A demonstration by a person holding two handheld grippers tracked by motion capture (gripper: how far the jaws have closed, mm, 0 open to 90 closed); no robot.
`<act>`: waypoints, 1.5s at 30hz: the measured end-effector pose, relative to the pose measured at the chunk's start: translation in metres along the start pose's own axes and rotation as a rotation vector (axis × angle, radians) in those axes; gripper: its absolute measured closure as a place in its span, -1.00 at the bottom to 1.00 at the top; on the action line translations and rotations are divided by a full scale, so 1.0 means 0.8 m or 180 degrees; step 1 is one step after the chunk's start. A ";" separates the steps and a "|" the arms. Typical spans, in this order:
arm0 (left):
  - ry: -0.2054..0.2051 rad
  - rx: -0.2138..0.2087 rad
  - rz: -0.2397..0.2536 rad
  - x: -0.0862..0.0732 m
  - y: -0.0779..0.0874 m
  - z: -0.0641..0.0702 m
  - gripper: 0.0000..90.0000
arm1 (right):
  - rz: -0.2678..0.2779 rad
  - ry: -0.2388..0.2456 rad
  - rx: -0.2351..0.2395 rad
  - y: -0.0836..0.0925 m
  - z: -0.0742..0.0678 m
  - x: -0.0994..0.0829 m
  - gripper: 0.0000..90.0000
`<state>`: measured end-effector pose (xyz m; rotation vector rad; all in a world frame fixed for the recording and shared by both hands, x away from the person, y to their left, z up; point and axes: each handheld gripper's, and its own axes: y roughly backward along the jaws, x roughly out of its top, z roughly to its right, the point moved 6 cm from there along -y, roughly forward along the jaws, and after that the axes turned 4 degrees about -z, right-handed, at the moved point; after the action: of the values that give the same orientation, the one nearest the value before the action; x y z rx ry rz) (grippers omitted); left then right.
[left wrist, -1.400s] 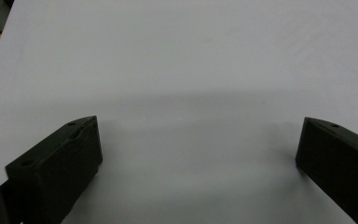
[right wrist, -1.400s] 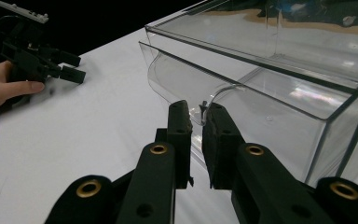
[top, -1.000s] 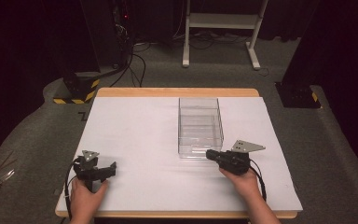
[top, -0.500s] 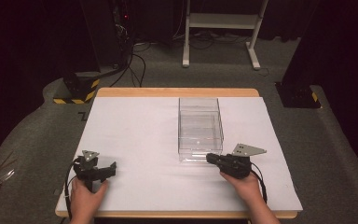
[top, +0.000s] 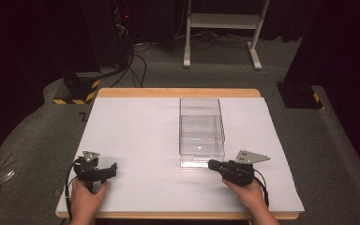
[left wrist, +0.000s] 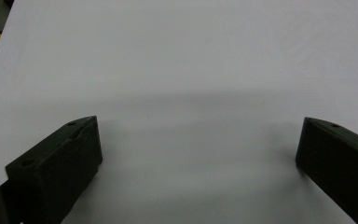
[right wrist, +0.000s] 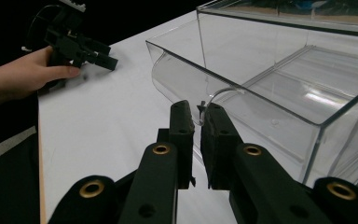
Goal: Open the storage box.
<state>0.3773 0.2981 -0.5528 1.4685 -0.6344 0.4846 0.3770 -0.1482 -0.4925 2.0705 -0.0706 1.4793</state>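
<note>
**Clear box near the right gripper, close to the tabletop's near edge**

From the high view we see a clear plastic box (top: 201, 133) standing on the white tabletop (top: 140, 131), a little right of the middle, its long sides running from the far edge toward the near edge. It is open at the top, its walls see-through, with a crosswise line partway along that may be a divider. The right gripper (top: 214, 164) lies low just in front of the box's near end, toward the near right corner, pointing left, with its jaws drawn together. The left gripper (top: 111, 169) sits near the near left corner, well apart from the box.

In the left gripper view we see its two black jaws standing wide apart over bare white tabletop, with nothing between them.

In the right gripper view we see the jaws nearly shut, a narrow slit left between the pads. Just beyond their tips is the box's near wall, rounded at the lower edge, bearing a small clear hook-like handle (right wrist: 214, 98). We cannot tell whether the pads pinch it. Farther off, a hand (right wrist: 25, 77) holds the left gripper at the tabletop's edge.
</note>
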 end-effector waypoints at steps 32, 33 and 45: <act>-0.0001 0.0001 0.0001 0.000 0.000 0.000 -0.99 | -0.0025 0.0089 0.0112 0.027 -0.040 -0.024 0.86; 0.0001 0.0001 0.0001 0.000 0.000 0.000 -0.99 | -0.0026 0.0087 0.0118 0.029 -0.042 -0.025 0.86; 0.0000 0.0001 0.0001 0.000 0.000 0.000 -0.99 | -0.0071 0.0137 0.0201 0.037 -0.061 -0.037 0.87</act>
<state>0.3772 0.2980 -0.5528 1.4687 -0.6345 0.4850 0.3136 -0.1572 -0.4958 2.0814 0.0160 1.5299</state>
